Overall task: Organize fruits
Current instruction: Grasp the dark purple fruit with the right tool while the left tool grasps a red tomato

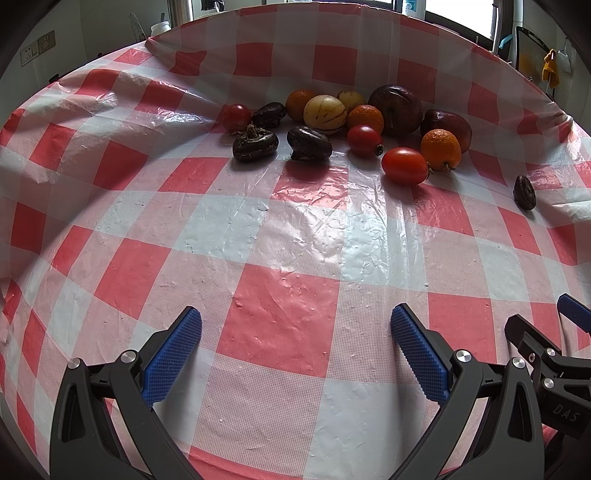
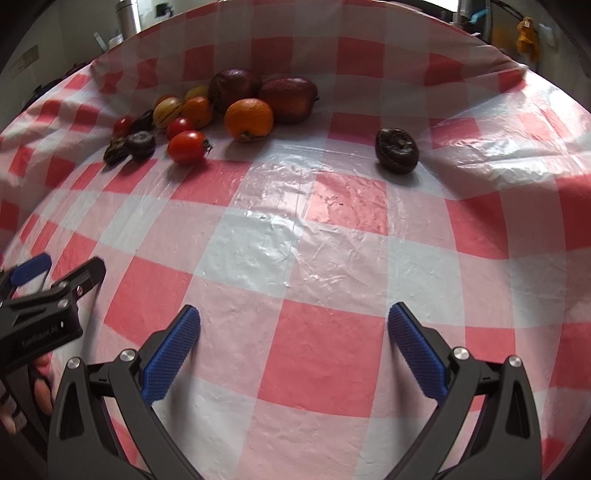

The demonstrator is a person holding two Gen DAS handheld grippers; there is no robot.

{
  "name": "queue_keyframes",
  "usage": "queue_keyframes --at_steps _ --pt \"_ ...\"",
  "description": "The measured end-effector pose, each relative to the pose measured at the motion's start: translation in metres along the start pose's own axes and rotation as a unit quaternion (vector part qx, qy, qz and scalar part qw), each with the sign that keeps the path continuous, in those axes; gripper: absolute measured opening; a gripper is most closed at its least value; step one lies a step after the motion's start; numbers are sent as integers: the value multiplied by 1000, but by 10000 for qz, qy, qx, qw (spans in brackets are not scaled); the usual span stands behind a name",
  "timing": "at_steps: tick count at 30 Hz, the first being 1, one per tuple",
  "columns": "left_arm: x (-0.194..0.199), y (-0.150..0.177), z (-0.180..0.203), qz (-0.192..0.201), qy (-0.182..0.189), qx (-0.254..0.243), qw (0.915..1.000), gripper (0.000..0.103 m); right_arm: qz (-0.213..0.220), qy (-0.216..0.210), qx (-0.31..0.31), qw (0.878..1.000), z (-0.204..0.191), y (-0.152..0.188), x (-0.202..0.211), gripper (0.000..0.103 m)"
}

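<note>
A pile of fruit lies at the far side of the red-and-white checked tablecloth [image 1: 295, 240]: red tomatoes [image 1: 404, 165], oranges [image 1: 441, 148], two dark red apples [image 1: 395, 104], striped yellow melons [image 1: 325, 112] and dark water chestnuts [image 1: 308, 143]. One dark water chestnut [image 2: 397, 149] lies alone to the right, also in the left wrist view [image 1: 524, 192]. My left gripper [image 1: 295, 332] is open and empty, low over the near cloth. My right gripper [image 2: 293, 328] is open and empty beside it, and shows in the left wrist view [image 1: 543, 325].
The cloth [image 2: 295, 240] is wrinkled and rises in folds at the far edge. Beyond it stand a white jar [image 1: 160, 26], a metal flask [image 2: 127, 16], wall sockets [image 1: 37, 46] and a yellow cloth [image 1: 549, 68] hanging at the right.
</note>
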State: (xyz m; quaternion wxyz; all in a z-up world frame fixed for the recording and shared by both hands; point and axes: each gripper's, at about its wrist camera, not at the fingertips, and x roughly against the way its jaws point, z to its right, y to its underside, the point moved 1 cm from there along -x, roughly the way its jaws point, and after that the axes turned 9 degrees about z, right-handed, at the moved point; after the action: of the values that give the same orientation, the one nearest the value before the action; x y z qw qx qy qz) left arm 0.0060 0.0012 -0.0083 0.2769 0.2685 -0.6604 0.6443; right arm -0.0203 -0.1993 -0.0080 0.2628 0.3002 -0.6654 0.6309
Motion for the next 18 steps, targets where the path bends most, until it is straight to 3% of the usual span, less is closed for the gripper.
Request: queue_keyframes --at_steps 4,9,14,18 --pt "0 0 0 0 0 0 10000 99 118 -304 -556 9979 28 -3 5 102" --pt "1 1 0 -5 38 -22 10000 99 259 -353 -880 9952 67 -24 -9 102" --pt "3 1 -1 -29 87 -80 9999 99 349 -231 -1131 9927 95 -54 -35 102" --pt "4 2 2 -53 108 -108 9999 99 410 -29 -872 9953 88 -77 -56 92"
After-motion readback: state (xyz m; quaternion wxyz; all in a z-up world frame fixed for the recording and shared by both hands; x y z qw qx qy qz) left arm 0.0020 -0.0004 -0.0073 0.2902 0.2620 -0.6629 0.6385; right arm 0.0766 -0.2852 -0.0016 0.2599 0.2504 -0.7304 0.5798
